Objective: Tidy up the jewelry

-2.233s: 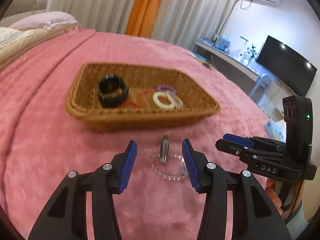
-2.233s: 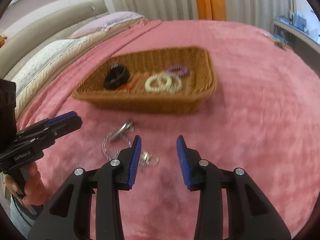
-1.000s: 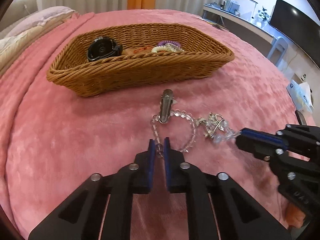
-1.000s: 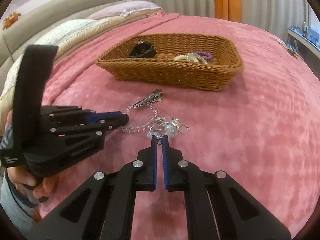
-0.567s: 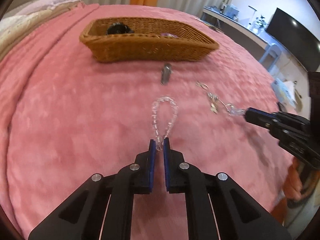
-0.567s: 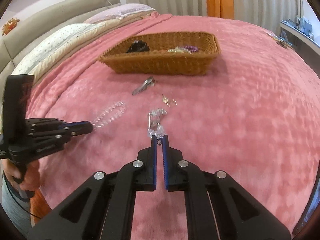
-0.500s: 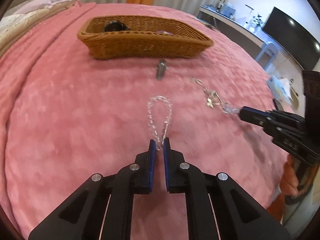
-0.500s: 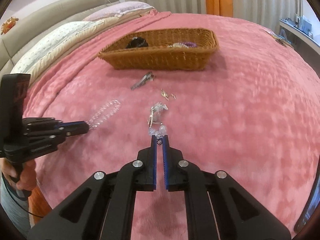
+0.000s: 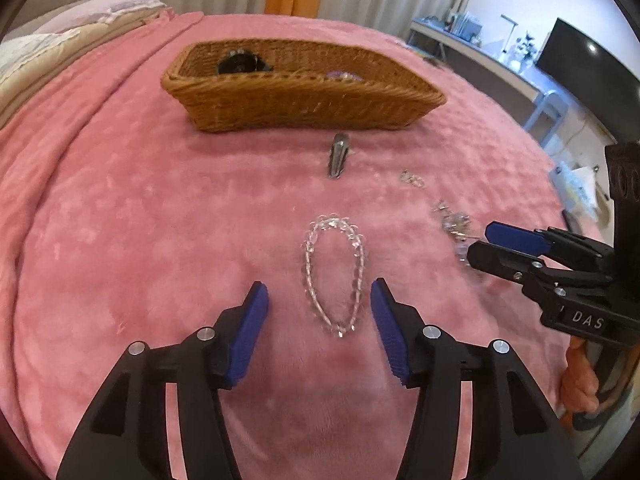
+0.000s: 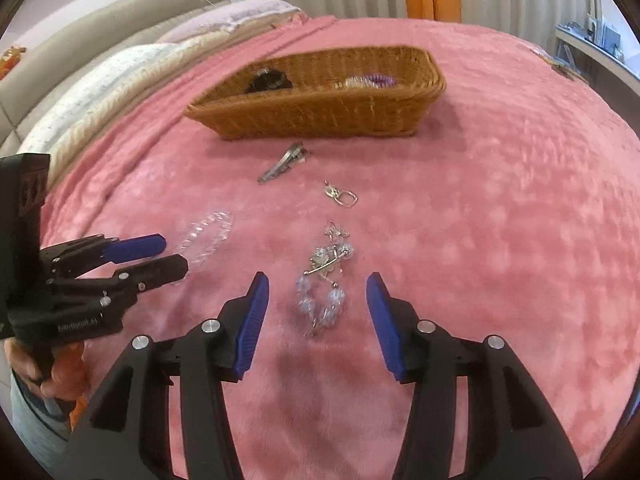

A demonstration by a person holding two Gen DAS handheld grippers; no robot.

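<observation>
A clear bead bracelet (image 9: 334, 272) lies flat on the pink blanket between the pads of my left gripper (image 9: 318, 294), whose jaws are opening and touch nothing. In the right wrist view a crystal charm bracelet (image 10: 324, 280) lies loose between the pads of my right gripper (image 10: 316, 286), also opening. A silver hair clip (image 9: 338, 156) and a small gold clasp (image 10: 340, 196) lie nearer the wicker basket (image 9: 304, 108). The basket holds a black watch (image 9: 240, 65) and a purple coil band (image 10: 378, 79). The right gripper (image 9: 488, 242) shows at the left view's right edge.
The pink blanket (image 10: 500, 200) covers a bed, with pillows (image 10: 120, 76) at the far left. A desk (image 9: 480, 52) and a dark screen (image 9: 588, 64) stand beyond the bed's right side. A hand (image 10: 44, 368) holds the left gripper's handle.
Both grippers, shut on the two bracelets half a second ago, have opened. The bead bracelet and the charm bracelet now lie released on the blanket, apart from each other.
</observation>
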